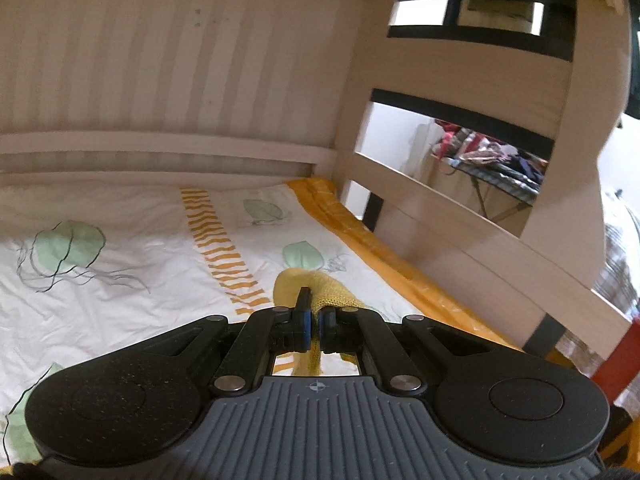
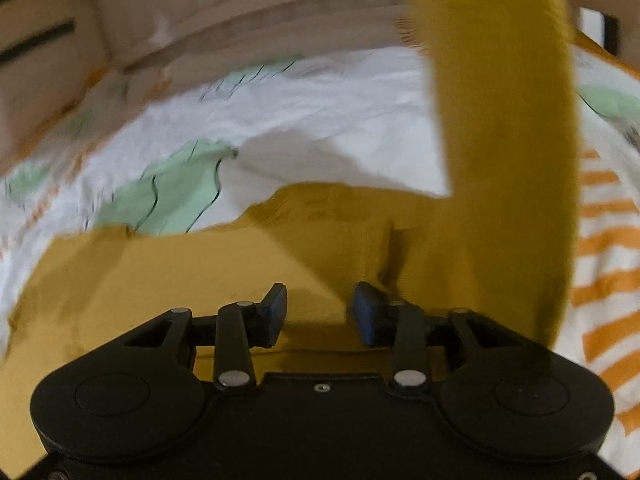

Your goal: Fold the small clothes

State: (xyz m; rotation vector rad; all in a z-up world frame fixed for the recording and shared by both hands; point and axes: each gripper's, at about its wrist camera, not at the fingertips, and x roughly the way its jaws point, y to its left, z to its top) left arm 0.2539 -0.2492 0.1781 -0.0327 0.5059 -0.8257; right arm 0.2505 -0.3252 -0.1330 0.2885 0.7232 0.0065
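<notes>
Left wrist view: the left gripper (image 1: 316,322) is clenched on a bunch of the yellow knitted garment (image 1: 320,284), held above the bedsheet (image 1: 132,248), which is white with green leaves and orange dashes, close to its orange-bordered right edge beside the wooden bed frame (image 1: 452,216). No writing or label can be read. In the right wrist view, blurred by motion, the right gripper (image 2: 320,312) has its jaws spread apart over the garment (image 2: 200,272), which lies partly flat on the sheet (image 2: 320,120), one strip rising toward the top edge.
</notes>
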